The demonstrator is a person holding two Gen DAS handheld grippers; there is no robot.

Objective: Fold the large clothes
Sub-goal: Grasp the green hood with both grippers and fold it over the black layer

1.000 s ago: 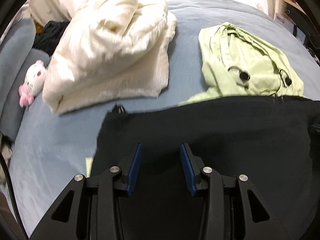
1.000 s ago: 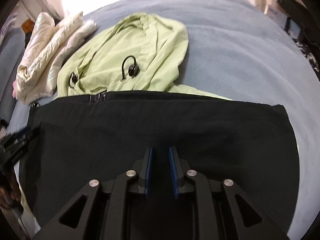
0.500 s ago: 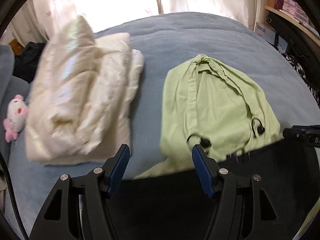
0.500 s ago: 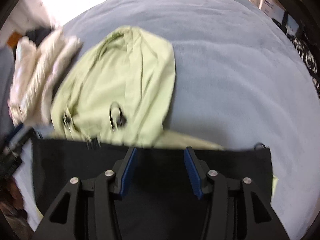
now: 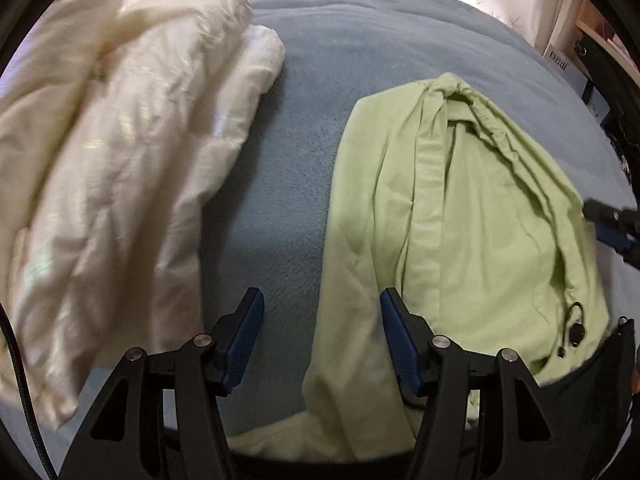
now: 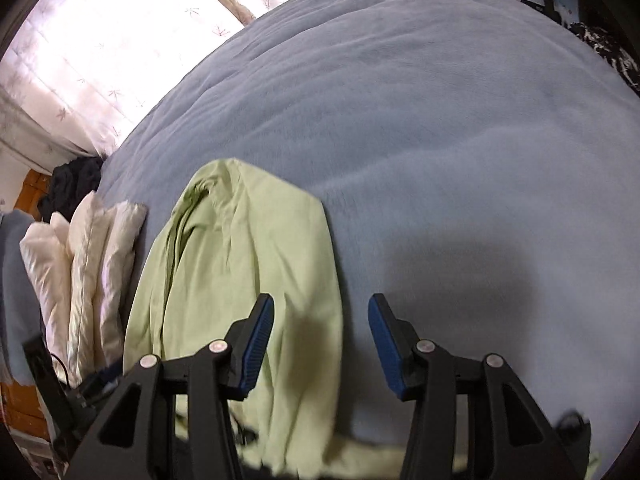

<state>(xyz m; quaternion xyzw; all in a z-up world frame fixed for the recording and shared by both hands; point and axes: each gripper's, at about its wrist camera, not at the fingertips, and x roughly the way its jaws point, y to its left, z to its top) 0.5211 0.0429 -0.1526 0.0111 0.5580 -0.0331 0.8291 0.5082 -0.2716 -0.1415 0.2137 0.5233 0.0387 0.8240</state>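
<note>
Now that the black folded garment is released at the near edge of the grey-blue fleece bed, both pairs of fingers, left gripper and right gripper, are seen half open and empty above the crumpled pale green hooded jacket, judged next for folding.

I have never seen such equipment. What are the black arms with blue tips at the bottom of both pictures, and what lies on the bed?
They are two hand-held grippers; a person carries one in each hand. Each picture comes from a wide-angle camera on one gripper, looking along its fingers. The left gripper and the right gripper both stand open and hold nothing. Their jaws have just been opening. On the blue-grey bed cover lie a light green hooded garment, a folded cream padded garment beside it, and a black garment at the near edge.
</note>
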